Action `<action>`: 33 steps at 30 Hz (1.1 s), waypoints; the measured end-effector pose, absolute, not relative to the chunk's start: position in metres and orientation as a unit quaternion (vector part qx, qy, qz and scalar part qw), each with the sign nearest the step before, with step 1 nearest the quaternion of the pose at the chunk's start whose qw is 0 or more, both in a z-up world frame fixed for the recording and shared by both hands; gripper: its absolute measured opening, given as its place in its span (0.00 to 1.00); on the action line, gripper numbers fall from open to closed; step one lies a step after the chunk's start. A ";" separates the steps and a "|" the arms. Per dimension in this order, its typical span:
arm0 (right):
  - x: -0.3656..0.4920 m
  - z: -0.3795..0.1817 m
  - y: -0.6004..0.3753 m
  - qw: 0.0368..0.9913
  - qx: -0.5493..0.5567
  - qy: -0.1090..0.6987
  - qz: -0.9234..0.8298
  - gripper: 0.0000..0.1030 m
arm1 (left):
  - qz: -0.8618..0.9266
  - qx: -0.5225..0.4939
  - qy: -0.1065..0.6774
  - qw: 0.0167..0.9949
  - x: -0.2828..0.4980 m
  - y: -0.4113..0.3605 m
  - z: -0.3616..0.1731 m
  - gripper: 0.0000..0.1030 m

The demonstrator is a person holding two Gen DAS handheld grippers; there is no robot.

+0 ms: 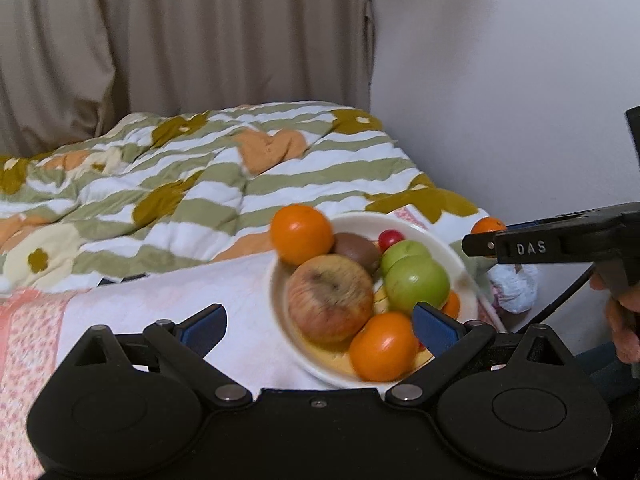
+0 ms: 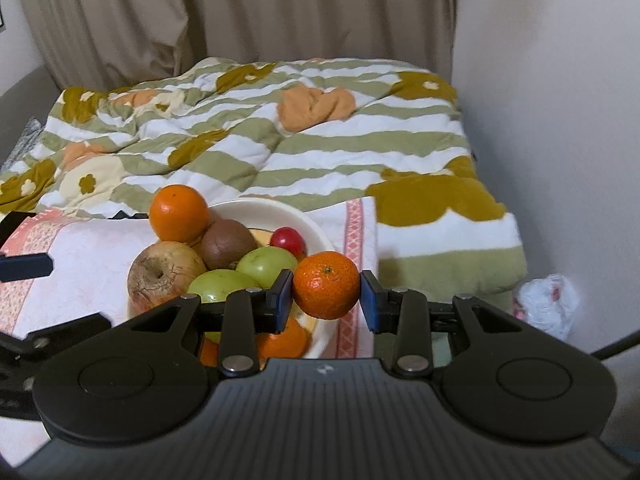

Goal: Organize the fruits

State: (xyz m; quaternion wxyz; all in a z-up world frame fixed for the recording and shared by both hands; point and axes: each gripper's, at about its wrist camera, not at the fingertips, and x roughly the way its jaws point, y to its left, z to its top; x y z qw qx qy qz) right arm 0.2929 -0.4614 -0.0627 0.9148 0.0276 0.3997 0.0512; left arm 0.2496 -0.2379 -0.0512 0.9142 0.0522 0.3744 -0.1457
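Observation:
A cream bowl (image 1: pixel 440 240) (image 2: pixel 316 232) on a white and pink cloth holds a wrinkled apple (image 1: pixel 330 298) (image 2: pixel 160 270), two green apples (image 1: pixel 416 284) (image 2: pixel 266 264), a kiwi (image 1: pixel 356 248) (image 2: pixel 228 244), a small red fruit (image 1: pixel 390 239) (image 2: pixel 288 240) and several oranges (image 1: pixel 302 234) (image 2: pixel 178 213). My right gripper (image 2: pixel 327 294) is shut on a mandarin (image 2: pixel 326 285), held just above the bowl's right rim; it shows in the left wrist view (image 1: pixel 486 227). My left gripper (image 1: pixel 318 326) is open and empty in front of the bowl.
A striped flowered quilt (image 1: pixel 224 172) (image 2: pixel 320 152) lies behind the bowl. Beige curtains hang at the back and a white wall is on the right. A crumpled white plastic bag (image 2: pixel 548 304) (image 1: pixel 514 286) lies low at the right.

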 end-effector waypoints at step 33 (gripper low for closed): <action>0.240 -0.034 -0.435 0.929 0.009 0.366 0.060 0.99 | -0.086 0.004 0.354 0.931 0.180 -0.174 -0.023 0.98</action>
